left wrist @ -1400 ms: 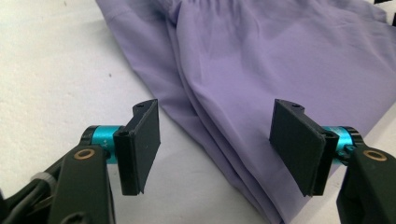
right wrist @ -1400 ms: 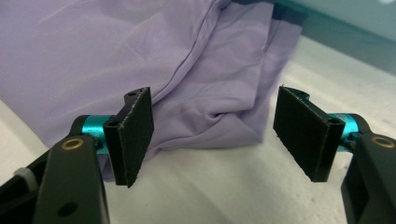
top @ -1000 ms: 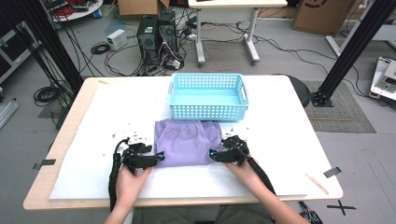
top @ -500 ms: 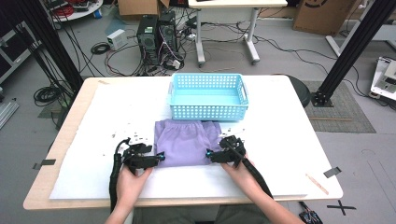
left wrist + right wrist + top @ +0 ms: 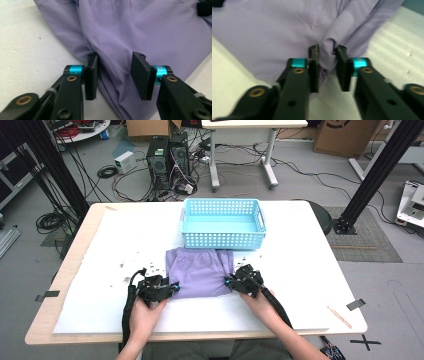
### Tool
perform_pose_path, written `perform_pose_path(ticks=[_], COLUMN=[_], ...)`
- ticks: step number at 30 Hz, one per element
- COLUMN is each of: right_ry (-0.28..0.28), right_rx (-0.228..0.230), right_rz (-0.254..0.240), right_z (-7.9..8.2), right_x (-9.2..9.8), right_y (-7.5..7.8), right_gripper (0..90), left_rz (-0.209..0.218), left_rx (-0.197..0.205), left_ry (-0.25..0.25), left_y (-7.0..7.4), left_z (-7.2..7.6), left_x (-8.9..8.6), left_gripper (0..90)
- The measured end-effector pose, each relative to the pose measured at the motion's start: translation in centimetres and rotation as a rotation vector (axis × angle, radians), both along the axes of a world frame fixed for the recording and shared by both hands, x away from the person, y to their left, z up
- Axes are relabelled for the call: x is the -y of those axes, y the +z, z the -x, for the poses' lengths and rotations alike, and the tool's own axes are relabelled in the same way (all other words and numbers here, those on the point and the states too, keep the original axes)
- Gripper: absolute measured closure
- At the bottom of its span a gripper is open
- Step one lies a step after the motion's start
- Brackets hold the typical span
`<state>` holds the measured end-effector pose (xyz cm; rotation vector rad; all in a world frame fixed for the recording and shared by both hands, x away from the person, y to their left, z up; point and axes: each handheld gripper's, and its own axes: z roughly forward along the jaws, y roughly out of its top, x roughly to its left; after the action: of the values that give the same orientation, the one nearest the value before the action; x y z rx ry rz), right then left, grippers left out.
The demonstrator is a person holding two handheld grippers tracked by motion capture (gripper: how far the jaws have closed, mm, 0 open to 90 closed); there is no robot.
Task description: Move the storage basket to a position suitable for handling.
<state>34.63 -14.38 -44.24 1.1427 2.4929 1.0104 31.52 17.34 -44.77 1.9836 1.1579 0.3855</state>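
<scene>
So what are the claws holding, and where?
The right claw pinches a bunched fold at the purple cloth's edge. The left claw, just closing, straddles the opposite edge, not yet gripping.

1. From above, my workspace is evenly and brightly lit; the white foam-covered table top (image 5: 300, 270) reads almost flat white, with no hard glare.
2. Shadows there are soft and short: a faint one under the pale blue perforated plastic basket (image 5: 222, 223) and beneath my hands.
3. The high view is slightly soft and grainy, and its straight edges bow a little toward the corners.
4. In my left gripper view the crumpled lilac cloth garment (image 5: 140, 30) is sharp, its folds shaded gently.
5. My right gripper view is blurred throughout, brightest at the upper right, where the table washes out.
</scene>
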Motion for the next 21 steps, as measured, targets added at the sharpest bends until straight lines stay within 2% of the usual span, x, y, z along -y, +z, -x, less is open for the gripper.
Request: perform_pose_path(ticks=[2, 5, 8, 14, 21], right_ry=[0.014, 0.020, 0.008, -0.014, -0.047], right_rx=[0.009, 0.023, 0.030, 0.022, 0.016], right_rz=[0.003, 0.021, 0.025, 0.026, 0.022], right_z=[0.1, 0.4, 0.6, 1.2, 3.5], right_x=[0.1, 0.3, 1.2, 3.7, 7.4], right_y=[0.0, 0.0, 0.1, 0.1, 0.1], right_gripper=[83.6, 84.8, 85.1, 85.1, 85.1], left_rz=[0.032, 0.031, 0.019, 0.025, 0.022], left_rx=[-0.016, -0.016, -0.010, -0.013, -0.015], left_ry=[-0.023, -0.057, -0.092, -0.163, -0.254], left_y=[-0.1, -0.1, 0.0, -0.1, -0.1], left_z=[-0.2, -0.3, -0.4, -0.3, 0.4], left_x=[0.1, 1.0, 2.2, 4.8, 7.9], left_gripper=[72.0, 79.8, 81.2, 82.1, 82.1])
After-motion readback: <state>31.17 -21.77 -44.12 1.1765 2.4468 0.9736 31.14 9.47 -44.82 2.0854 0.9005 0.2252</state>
